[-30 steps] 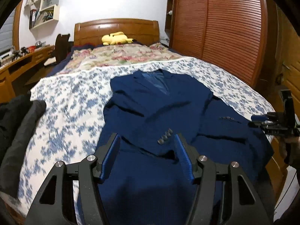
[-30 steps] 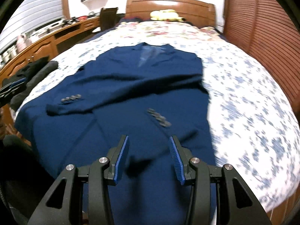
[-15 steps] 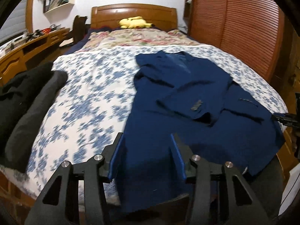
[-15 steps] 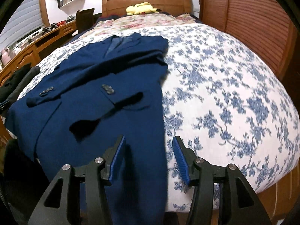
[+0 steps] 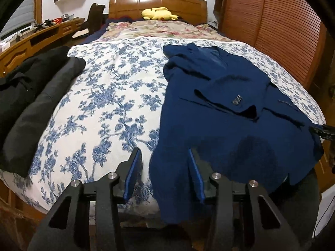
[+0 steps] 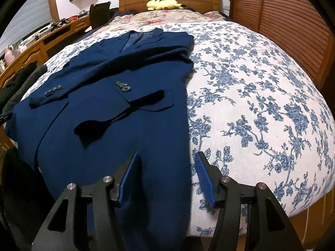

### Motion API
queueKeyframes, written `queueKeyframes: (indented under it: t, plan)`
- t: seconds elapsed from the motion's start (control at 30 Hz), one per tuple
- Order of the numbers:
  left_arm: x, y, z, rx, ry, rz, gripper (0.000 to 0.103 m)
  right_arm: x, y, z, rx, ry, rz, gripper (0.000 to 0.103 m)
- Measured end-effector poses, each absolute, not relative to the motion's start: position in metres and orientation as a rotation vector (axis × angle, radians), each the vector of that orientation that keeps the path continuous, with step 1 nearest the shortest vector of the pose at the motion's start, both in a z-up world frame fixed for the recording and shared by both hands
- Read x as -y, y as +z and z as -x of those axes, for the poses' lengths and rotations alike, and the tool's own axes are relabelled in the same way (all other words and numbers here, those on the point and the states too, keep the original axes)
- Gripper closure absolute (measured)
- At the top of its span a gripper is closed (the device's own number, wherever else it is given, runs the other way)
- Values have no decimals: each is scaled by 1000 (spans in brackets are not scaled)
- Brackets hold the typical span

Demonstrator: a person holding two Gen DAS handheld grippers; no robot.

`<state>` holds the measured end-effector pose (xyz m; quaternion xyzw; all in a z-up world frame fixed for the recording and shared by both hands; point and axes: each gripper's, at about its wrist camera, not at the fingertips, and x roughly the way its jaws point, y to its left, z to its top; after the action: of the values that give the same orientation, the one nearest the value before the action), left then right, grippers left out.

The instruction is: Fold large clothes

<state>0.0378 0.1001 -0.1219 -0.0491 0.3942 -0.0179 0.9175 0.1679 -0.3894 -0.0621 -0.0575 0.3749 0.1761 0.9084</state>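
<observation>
A navy blue suit jacket (image 5: 219, 113) lies face up on the floral bedspread (image 5: 108, 96), collar toward the headboard, both sleeves folded across its front, hem hanging over the bed's foot. My left gripper (image 5: 164, 156) is open, its jaws straddling the jacket's left bottom edge. In the right wrist view the jacket (image 6: 117, 104) fills the left half. My right gripper (image 6: 167, 159) is open, its jaws straddling the jacket's right bottom edge. The right gripper's tip (image 5: 323, 131) shows at the left wrist view's right edge.
Black and grey clothes (image 5: 31, 96) lie piled on the bed's left side. A yellow plush toy (image 5: 159, 13) rests by the wooden headboard. A wooden desk (image 5: 31, 41) runs along the left and slatted wardrobe doors (image 5: 282, 21) along the right.
Both grippers have moved outward from over the jacket's middle to its bottom corners, left one to the left, right one to the right. Both stay open.
</observation>
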Motion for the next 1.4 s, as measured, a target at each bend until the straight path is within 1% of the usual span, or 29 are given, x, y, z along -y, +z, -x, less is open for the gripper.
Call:
queueKeyframes:
  t: [0.23,0.27,0.3,0.37,0.4,0.43,0.47,0.5,0.53,0.7,0.87,1.03,1.3,1.4]
  plan:
    - [-100,-133,-29,-832,-67,129,57,391,-66,-166,-801,410,128,46]
    - [-100,-133,-29,-831,-68,131,58,392,-65,-166,-803,416,126,46]
    - [-99,-133,-28,-832,-72,131,62,392,-65,-166,-807,422,120,46]
    - [-97,-131,-27,-835,-85,127,79,393,-65,-166,-812,435,109,55]
    - [-96,-129,-26,-834,-91,122,83,394,-65,-165,-813,444,101,64]
    - [-94,-126,-25,-832,-99,121,89,396,-64,-165,-814,453,88,76]
    - [-93,-123,-24,-827,-108,121,94,398,-64,-165,-815,464,71,82]
    - [-91,-119,-23,-824,-111,119,95,399,-63,-165,-815,474,55,91]
    - [-88,-112,-20,-809,-115,112,97,400,-61,-165,-812,483,43,96]
    - [-73,-68,-12,-716,-143,82,98,394,-43,-158,-741,514,31,98]
    - [-53,-16,-13,-619,-181,46,98,392,-1,-149,-616,577,-29,99]
    - [-37,24,-17,-547,-226,30,98,385,43,-136,-497,571,-29,99]
    - [-25,90,4,-410,-253,5,99,392,111,-84,-321,624,-35,99]
    - [-26,114,19,-351,-259,4,99,402,127,-59,-277,643,-45,99]
